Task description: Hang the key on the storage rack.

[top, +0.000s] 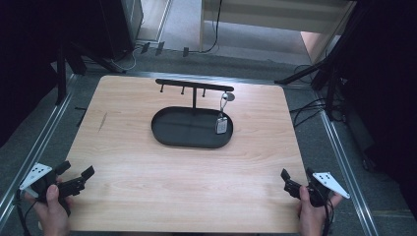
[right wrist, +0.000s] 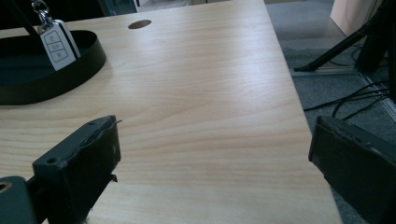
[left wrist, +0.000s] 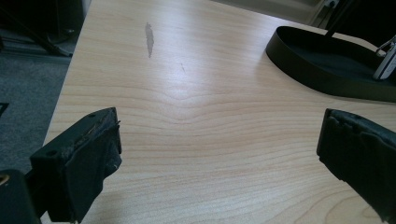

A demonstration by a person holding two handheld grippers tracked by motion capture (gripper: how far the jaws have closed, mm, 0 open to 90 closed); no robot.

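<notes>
High view: two grippers, left (top: 76, 178) and right (top: 297, 180), fingers wide; one tray (top: 167, 135), one key fob (top: 222, 125).

Cut off at the top edge of the right gripper view: key fob's (right wrist: 56, 44) ring and the stand's post. Black oval tray (left wrist: 327, 65) cropped at the right edge of the left gripper view. Fob buttons too small to read from above.
</notes>
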